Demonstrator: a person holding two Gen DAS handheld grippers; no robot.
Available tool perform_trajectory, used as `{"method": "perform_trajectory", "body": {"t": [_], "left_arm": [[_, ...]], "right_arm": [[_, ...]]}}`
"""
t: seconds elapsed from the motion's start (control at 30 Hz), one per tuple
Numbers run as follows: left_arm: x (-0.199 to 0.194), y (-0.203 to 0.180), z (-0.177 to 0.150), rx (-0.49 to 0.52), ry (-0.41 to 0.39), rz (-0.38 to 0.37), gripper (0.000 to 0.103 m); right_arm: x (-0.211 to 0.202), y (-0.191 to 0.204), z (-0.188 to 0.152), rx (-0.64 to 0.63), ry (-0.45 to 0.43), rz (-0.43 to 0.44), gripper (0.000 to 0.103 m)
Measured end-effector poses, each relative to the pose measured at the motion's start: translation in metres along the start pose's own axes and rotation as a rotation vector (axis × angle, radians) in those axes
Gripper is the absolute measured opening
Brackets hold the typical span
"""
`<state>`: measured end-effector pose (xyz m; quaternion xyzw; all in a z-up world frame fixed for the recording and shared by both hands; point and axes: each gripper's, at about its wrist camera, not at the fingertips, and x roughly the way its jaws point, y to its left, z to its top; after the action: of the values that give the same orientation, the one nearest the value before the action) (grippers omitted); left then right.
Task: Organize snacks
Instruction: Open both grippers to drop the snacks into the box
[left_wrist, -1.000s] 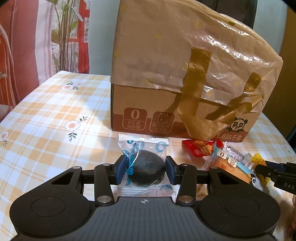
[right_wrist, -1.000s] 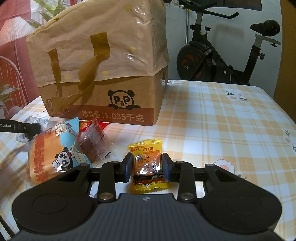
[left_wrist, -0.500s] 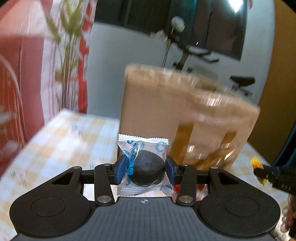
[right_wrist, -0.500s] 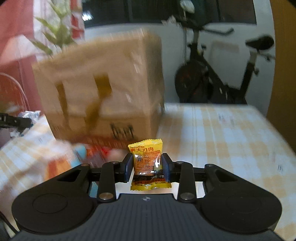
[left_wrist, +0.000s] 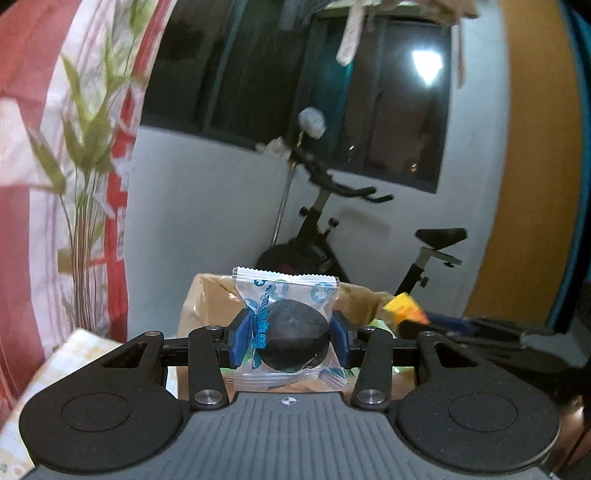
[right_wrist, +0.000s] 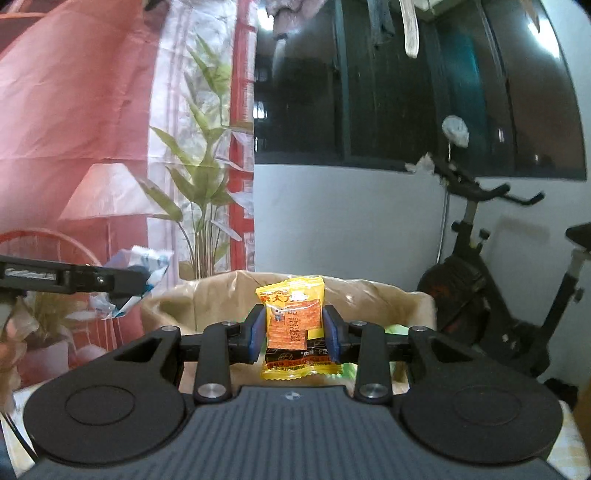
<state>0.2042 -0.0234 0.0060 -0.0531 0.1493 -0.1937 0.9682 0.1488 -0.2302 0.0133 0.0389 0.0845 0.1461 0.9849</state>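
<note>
1. Left gripper (left_wrist: 287, 341): pinches a clear packet (left_wrist: 288, 332) holding a dark round snack, blue pads pressed on both its sides. It hangs in the air at about the level of the box (left_wrist: 207, 295) rim, on the near side.
2. Right gripper (right_wrist: 293, 328): pinches a yellow packet (right_wrist: 293, 321) upright between its pads, raised in front of the same box (right_wrist: 369, 299).
3. Cross-view: the yellow packet (left_wrist: 404, 308) shows at the right edge of the left view, blurred; the clear packet (right_wrist: 147, 269) shows at the left of the right view. The two stand near each other but apart.
4. Progress: both packets are lifted and carried to the box, neither is released. Something green lies inside the box, probably snacks already in, though the view is too poor to say. No table-top snacks are in view, so what is left cannot be counted.
5. Left to do, by judgement: move each packet over the rim, lower it, let go.
6. Edges: the paper-lined rim is soft and uneven, and a packet's lower seal could catch on it.
7. Room: the opening looks wide enough for both packets; above the box the space is free. An exercise bike (right_wrist: 498, 295) stands well behind.
</note>
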Motion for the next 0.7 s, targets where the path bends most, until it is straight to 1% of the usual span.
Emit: {"method": "perform_trajectory", "body": {"t": [0.03, 0.13, 0.2, 0.37, 0.43, 0.47, 0.5, 0.57, 0.6, 0.7], "left_arm": [[0.011, 0.003, 0.002, -0.008, 0.016, 0.008, 0.048], [0.036, 0.005, 0.002, 0.011, 0.046, 0.048, 0.048], [0.048, 0.008, 0.004, 0.006, 0.066, 0.045, 0.048], [0.072, 0.012, 0.007, 0.004, 0.116, 0.036, 0.048], [0.072, 0.011, 0.004, 0.001, 0.138, 0.023, 0.048], [0.070, 0.014, 0.003, 0.000, 0.141, 0.018, 0.051], [0.068, 0.014, 0.002, 0.003, 0.138, 0.014, 0.060], [0.060, 0.015, -0.002, 0.011, 0.123, 0.017, 0.074], [0.057, 0.016, -0.004, 0.016, 0.118, 0.013, 0.074], [0.043, 0.016, -0.009, 0.041, 0.114, -0.011, 0.074]], "right_arm": [[0.014, -0.001, 0.003, 0.007, 0.023, 0.003, 0.035], [0.043, 0.001, 0.002, 0.018, 0.091, -0.016, 0.035], [0.056, 0.002, 0.001, 0.029, 0.129, -0.038, 0.035], [0.063, 0.005, -0.006, 0.047, 0.158, -0.042, 0.035], [0.064, 0.006, -0.009, 0.043, 0.170, -0.047, 0.037], [0.064, 0.006, -0.009, 0.044, 0.172, -0.050, 0.037], [0.063, 0.006, -0.010, 0.048, 0.176, -0.052, 0.039], [0.061, 0.005, -0.011, 0.065, 0.187, -0.065, 0.046], [0.059, 0.004, -0.012, 0.073, 0.187, -0.070, 0.050], [0.047, 0.007, -0.013, 0.074, 0.172, -0.067, 0.052]]}}
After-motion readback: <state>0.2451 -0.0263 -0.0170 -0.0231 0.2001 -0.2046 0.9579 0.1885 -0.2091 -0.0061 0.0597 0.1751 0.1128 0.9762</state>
